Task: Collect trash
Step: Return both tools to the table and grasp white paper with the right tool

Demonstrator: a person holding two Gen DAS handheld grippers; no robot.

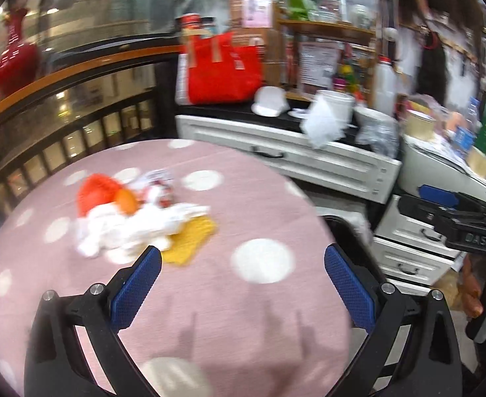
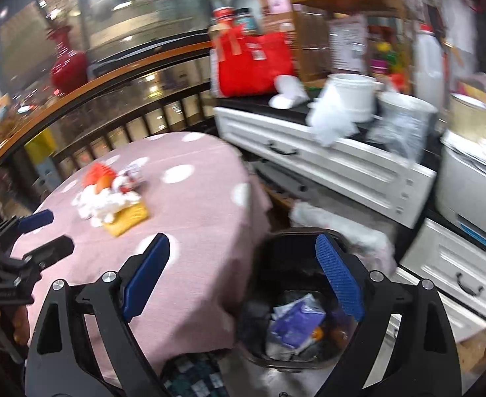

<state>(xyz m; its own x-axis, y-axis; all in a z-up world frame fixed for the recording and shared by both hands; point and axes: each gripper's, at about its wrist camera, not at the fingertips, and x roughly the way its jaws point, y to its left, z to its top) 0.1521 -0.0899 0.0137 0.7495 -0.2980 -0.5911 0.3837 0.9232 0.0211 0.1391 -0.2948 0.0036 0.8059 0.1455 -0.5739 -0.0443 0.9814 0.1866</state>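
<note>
Both pairs of blue-padded fingers stood spread wide and empty: the left gripper hung over the round desk with its pink, white-dotted cloth, while the right gripper hung above the black bin beside it, already partly filled. A heap of crumpled white tissue, orange wrapper and yellow sponge-like scrap lay on the desk's far side, untouched. Judging by this, a fresh pickup was in hand; reaching that heap would come next.

"DAS" on right hand-held gripper
</note>
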